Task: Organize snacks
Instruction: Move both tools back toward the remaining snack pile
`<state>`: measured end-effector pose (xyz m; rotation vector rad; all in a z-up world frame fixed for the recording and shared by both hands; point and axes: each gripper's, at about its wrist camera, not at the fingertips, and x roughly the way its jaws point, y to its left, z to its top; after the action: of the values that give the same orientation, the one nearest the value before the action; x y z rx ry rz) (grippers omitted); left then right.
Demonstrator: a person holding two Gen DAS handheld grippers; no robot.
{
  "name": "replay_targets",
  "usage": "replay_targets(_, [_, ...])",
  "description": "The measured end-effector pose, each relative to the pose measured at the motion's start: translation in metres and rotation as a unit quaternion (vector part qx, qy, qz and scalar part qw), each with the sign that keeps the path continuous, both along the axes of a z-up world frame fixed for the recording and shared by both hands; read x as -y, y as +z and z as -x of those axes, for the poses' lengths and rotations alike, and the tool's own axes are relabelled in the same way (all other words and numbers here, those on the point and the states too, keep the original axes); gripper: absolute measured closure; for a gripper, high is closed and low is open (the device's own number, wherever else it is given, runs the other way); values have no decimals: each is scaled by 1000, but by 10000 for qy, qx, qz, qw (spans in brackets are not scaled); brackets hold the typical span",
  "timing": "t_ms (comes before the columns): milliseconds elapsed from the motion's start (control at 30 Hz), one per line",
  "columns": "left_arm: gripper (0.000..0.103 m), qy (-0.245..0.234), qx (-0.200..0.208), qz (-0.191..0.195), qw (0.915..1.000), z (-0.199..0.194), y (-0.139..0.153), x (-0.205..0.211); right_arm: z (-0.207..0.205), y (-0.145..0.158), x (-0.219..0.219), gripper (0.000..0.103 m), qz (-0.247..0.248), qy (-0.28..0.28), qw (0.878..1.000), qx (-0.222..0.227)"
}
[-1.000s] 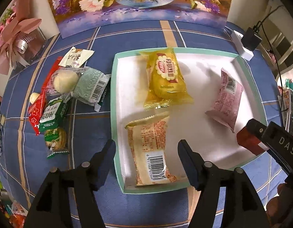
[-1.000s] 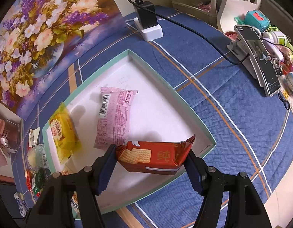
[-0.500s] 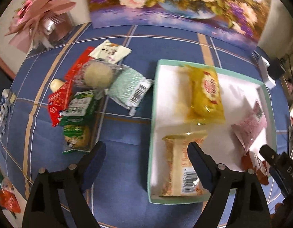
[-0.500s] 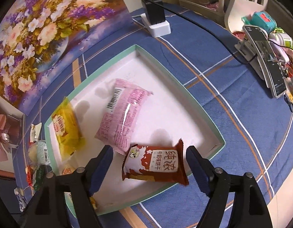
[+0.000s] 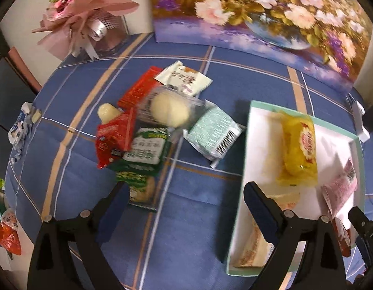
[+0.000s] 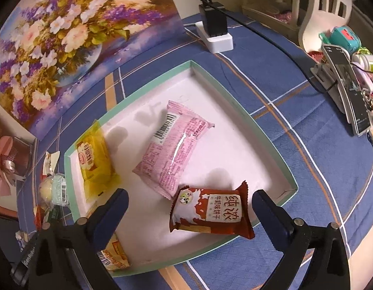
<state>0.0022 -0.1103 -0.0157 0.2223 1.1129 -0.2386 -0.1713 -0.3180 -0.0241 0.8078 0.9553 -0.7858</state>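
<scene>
A green-rimmed white tray (image 6: 234,149) holds a yellow packet (image 6: 94,159), a pink packet (image 6: 174,149), a beige packet (image 6: 111,253) and a red-brown biscuit packet (image 6: 210,212). My right gripper (image 6: 190,199) hangs over the biscuit packet with its jaws opening; the pads stand clear of it on both sides. My left gripper (image 5: 186,193) is over bare blue cloth just left of the tray (image 5: 263,149), jaws opening, nothing between them. Beyond it lies a pile of loose snacks: a green packet (image 5: 145,149), a red packet (image 5: 113,137), a mint packet (image 5: 213,133), a wrapped bun (image 5: 167,111).
A flower painting (image 5: 259,12) leans at the table's back, with a pink bouquet (image 5: 84,17) to its left. A power strip with charger (image 6: 215,31) and a phone on a stand (image 6: 348,89) sit right of the tray. More wrappers lie at the table's left edge (image 5: 19,130).
My right gripper opened and let the red-brown packet drop flat into the tray. My left gripper swung left from over the tray toward the snack pile, and its jaws widened.
</scene>
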Motion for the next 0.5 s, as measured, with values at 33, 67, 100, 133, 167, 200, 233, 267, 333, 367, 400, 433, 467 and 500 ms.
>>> replay_targets(33, [8, 13, 23, 11, 10000, -1, 1, -2, -1, 0, 0, 0, 21, 25, 10000, -3])
replay_targets(67, [8, 32, 39, 40, 10000, -3, 3, -5, -2, 1, -1, 0, 49, 55, 10000, 3])
replay_targets(100, [8, 61, 36, 79, 9999, -5, 4, -8, -3, 2, -2, 0, 72, 91, 9999, 14])
replay_targets(133, [8, 89, 31, 114, 9999, -6, 5, -10, -4, 4, -2, 0, 88, 110, 9999, 51])
replay_targets(167, [8, 124, 35, 153, 9998, -8, 7, -13, -5, 5, -3, 0, 94, 123, 9998, 98])
replay_targets(200, [8, 158, 48, 184, 9997, -9, 9, -16, -6, 6, -3, 0, 103, 146, 9998, 129])
replay_targets(233, [8, 181, 63, 198, 9996, -11, 10, -17, -8, 7, -4, 0, 124, 184, 9996, 147])
replay_targets(267, [8, 211, 86, 207, 9995, -13, 11, -20, -9, 8, -6, 0, 158, 224, 9995, 152])
replay_targets(333, [8, 279, 151, 199, 9993, -15, 15, -25, -12, 11, -9, 0, 209, 265, 9993, 182])
replay_targets(367, [8, 314, 186, 189, 9992, -17, 16, -28, -13, 13, -9, 0, 208, 274, 9991, 241])
replay_targets(400, [8, 346, 212, 179, 9990, -18, 18, -31, -12, 14, -11, 0, 209, 289, 9989, 307])
replay_targets(433, [8, 394, 244, 170, 9988, -20, 19, -35, -13, 16, -13, 0, 223, 313, 9985, 383])
replay_targets(467, [8, 445, 273, 166, 9985, -22, 21, -39, -13, 19, -15, 0, 267, 346, 9980, 459])
replay_targets(500, [8, 503, 303, 165, 9981, -25, 22, -44, -14, 22, -16, 0, 310, 363, 9977, 487])
